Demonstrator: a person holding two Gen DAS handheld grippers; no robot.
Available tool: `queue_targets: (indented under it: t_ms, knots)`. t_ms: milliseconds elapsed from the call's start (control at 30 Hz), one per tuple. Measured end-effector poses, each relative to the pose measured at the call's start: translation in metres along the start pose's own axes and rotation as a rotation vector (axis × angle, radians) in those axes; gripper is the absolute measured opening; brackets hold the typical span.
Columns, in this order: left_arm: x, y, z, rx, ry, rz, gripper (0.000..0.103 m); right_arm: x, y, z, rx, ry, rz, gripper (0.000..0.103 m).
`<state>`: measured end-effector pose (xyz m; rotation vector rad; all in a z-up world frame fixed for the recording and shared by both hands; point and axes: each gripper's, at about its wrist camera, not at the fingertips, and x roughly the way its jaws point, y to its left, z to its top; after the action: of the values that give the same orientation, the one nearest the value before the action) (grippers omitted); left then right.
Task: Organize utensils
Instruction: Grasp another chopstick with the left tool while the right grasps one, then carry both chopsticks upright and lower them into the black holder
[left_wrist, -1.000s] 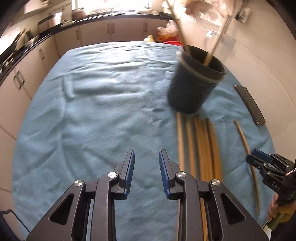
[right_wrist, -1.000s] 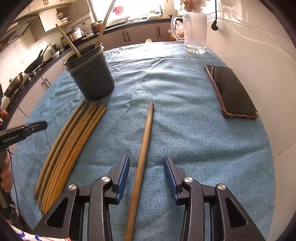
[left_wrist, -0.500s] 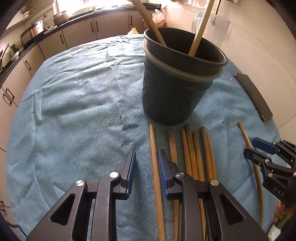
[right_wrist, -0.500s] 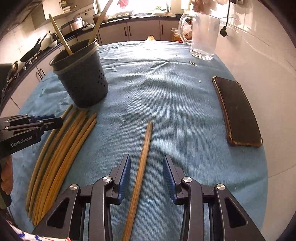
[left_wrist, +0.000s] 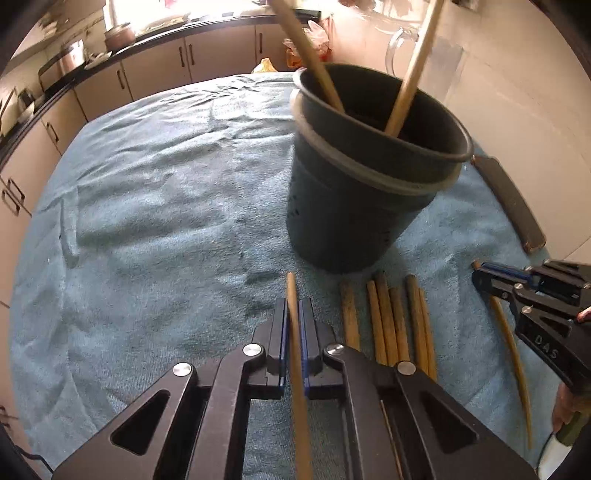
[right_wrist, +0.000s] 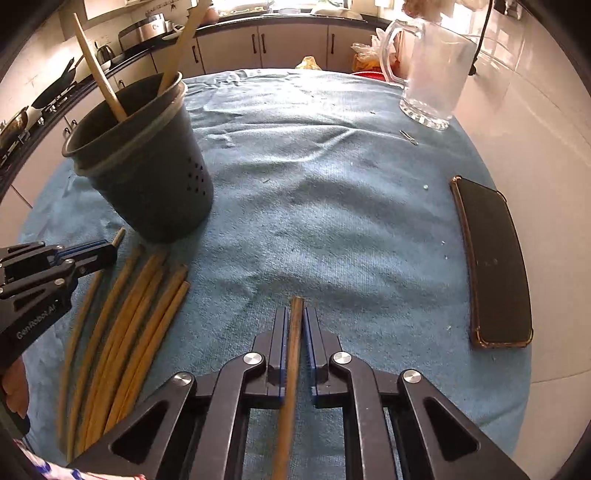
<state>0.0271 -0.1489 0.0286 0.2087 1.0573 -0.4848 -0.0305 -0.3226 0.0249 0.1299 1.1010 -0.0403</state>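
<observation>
**Utensils: one wooden stick clamped in each hand-held gripper**

Utensils here are long wooden sticks on a table covered by a blue cloth (right_wrist: 332, 177). The left hand-held gripper (left_wrist: 294, 325) has just been closing and its blue pads now press on a single stick (left_wrist: 295, 369) that lies apart from the others, its tip poking out just short of the dark holder (left_wrist: 354, 206). The right hand-held gripper (right_wrist: 295, 332) has likewise just been closing, and its jaws pinch another lone stick (right_wrist: 291, 369) near the table's middle, the tip showing just past the pads.

A bundle of loose sticks (right_wrist: 133, 325) lies side by side on the cloth, between the two grippers, with its far ends near the holder's base. Two more sticks (right_wrist: 99, 74) stand tilted inside the holder. A glass jug (right_wrist: 428, 74) stands at the far side of the table, and a phone (right_wrist: 491, 266) lies flat near the right edge, well apart from the sticks.
</observation>
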Motion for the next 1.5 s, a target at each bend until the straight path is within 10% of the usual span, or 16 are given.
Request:
queue_targets:
  t_ms: [700, 1133, 1500]
  knots:
    - [-0.202, 0.001, -0.056, -0.070, -0.424, -0.001, 0.005, -0.182, 0.014, -0.056, 0.015, -0.532, 0.060, 0.007]
    - [-0.272, -0.014, -0.093, -0.084, -0.580, 0.013, 0.005, -0.243, 0.021, -0.095, -0.014, -0.676, 0.063, 0.007]
    - [-0.291, -0.017, -0.039, -0.069, -0.620, -0.054, 0.005, -0.257, 0.013, -0.048, 0.045, -0.751, 0.129, 0.007]
